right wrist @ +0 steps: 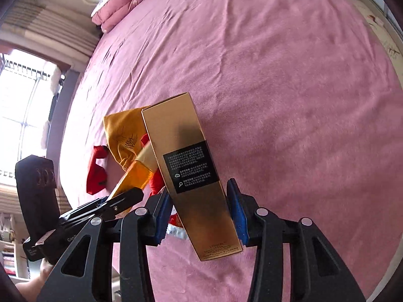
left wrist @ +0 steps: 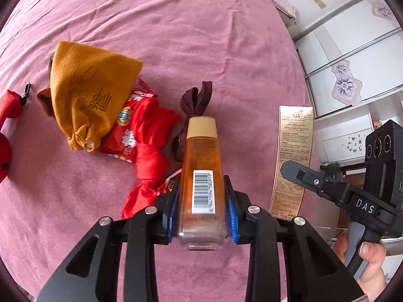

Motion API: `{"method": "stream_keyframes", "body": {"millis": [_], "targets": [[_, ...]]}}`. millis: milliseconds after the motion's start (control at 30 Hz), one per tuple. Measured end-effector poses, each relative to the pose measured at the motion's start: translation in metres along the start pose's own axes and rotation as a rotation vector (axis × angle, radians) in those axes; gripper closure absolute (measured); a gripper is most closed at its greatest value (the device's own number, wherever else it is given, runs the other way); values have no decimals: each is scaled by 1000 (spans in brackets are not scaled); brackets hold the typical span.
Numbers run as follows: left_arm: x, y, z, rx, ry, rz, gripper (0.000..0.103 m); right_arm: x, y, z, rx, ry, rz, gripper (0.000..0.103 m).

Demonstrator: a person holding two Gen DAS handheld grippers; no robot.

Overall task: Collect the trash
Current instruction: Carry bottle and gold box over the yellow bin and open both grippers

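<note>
My left gripper (left wrist: 201, 209) is shut on an amber bottle (left wrist: 201, 166) with a cream cap and a barcode label, held above the pink bedspread (left wrist: 176, 25). My right gripper (right wrist: 199, 214) is shut on a tall gold carton (right wrist: 186, 171), held tilted; the carton also shows at the right of the left wrist view (left wrist: 293, 158). The bottle (right wrist: 136, 176) shows left of the carton in the right wrist view. On the bed lie a mustard drawstring pouch (left wrist: 90, 93), a red snack wrapper (left wrist: 126, 130), red cloth (left wrist: 151, 161) and a dark maroon band (left wrist: 196, 100).
More red fabric (left wrist: 7, 115) lies at the bed's left edge. White wardrobe doors (left wrist: 352, 63) stand to the right. Folded pink bedding (right wrist: 118, 7) sits at the far end of the bed, with a window (right wrist: 20, 100) beyond the left side.
</note>
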State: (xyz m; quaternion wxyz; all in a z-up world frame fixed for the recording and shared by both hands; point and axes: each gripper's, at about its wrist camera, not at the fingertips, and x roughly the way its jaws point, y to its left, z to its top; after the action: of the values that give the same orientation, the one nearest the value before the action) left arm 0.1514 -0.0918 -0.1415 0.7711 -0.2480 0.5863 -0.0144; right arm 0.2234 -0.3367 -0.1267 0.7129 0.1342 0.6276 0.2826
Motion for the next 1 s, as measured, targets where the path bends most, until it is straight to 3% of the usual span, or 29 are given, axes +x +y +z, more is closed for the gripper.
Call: {"method": "stream_keyframes", "body": {"millis": [500, 1000], "targets": [[24, -165, -44, 262, 64, -94, 72, -123, -109, -65, 217, -189, -32, 62], [111, -358, -89, 508, 182, -180, 72, -230, -273, -131, 490, -360, -115, 62]]}}
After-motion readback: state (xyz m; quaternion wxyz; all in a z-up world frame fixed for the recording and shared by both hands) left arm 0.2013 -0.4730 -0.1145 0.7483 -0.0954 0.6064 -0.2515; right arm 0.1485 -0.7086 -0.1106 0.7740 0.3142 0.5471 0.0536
